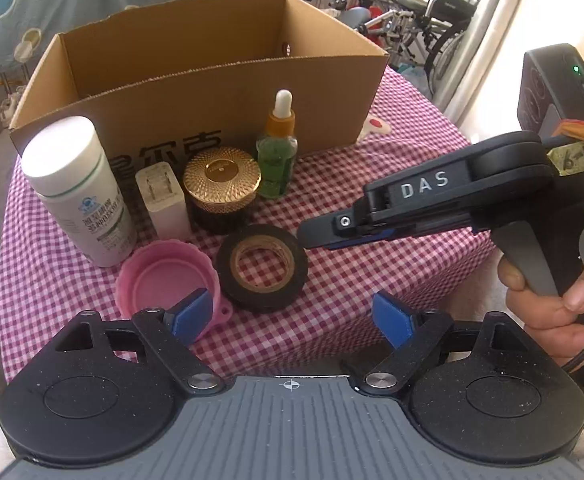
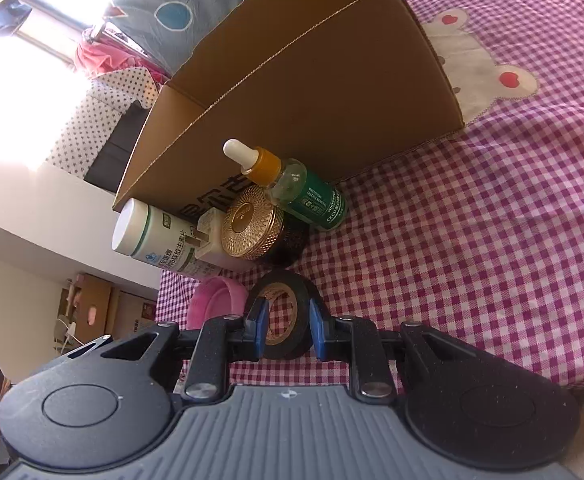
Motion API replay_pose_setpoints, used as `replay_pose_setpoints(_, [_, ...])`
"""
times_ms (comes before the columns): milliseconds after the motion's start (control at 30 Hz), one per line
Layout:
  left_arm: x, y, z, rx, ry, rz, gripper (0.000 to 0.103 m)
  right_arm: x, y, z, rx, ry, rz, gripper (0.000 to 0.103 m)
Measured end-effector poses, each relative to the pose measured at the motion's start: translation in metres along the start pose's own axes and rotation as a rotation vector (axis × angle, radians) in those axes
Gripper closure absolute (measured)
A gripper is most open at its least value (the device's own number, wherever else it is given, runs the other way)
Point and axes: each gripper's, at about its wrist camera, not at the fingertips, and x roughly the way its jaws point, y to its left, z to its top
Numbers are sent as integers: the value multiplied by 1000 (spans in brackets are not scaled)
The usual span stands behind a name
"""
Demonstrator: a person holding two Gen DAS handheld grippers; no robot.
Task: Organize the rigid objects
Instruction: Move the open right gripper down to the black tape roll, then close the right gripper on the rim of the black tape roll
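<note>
- Right now the right gripper has its blue pads on either side of the black tape roll; they seem to touch its outer rim, though the low angle leaves the pinch unsure.
- From the left wrist view, that roll lies flat at the centre of the checked tablecloth, with the right gripper's tip reaching its 2 o'clock edge.
- The left gripper is spread wide and holds nothing; its left pad overlaps the pink ribbed lid at 7 o'clock.
- Open cloth runs from 3 to 5 o'clock of the roll, out to the table's rounded edge.
- At 10 to 12 o'clock stands a tight row: white plastic bottle, white plug adapter, round jar with a gold patterned lid, green glass dropper bottle.
- Behind them at 12 o'clock sits an open corrugated cardboard box, its near wall just beside the row.
- The roll is matte black with a brown card core.
</note>
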Motion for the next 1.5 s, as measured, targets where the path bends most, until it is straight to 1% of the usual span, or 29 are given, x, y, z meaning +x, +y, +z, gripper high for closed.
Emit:
replay_pose_setpoints(100, [8, -3, -1, 4, 18, -9, 17, 13, 7, 1, -59, 19, -44, 79])
replay_pose_setpoints(233, [11, -9, -3, 29, 15, 8, 17, 22, 18, -1, -137, 29, -106, 79])
replay_pose_setpoints(467, [18, -15, -2, 57, 13, 37, 17, 26, 27, 0, -214, 17, -136, 80])
replay_pose_setpoints(567, [20, -19, -3, 70, 11, 42, 18, 27, 30, -2, -247, 7, -152, 82])
replay_pose_setpoints(833, [23, -31, -4, 107, -6, 60, 18, 29, 39, -6, -328, -3, -182, 82])
replay_pose_setpoints(1067, [29, -39, -1, 115, 2, 64, 18, 24, 33, -3, -333, -3, -189, 81])
replay_pose_setpoints(1233, [34, -38, 4, 118, -2, 60, 18, 12, 20, -2, -303, -22, -209, 81])
replay_pose_setpoints(1500, [50, -39, 16, 115, 9, 35, 25, -11, -8, -5, -215, -62, -237, 81])
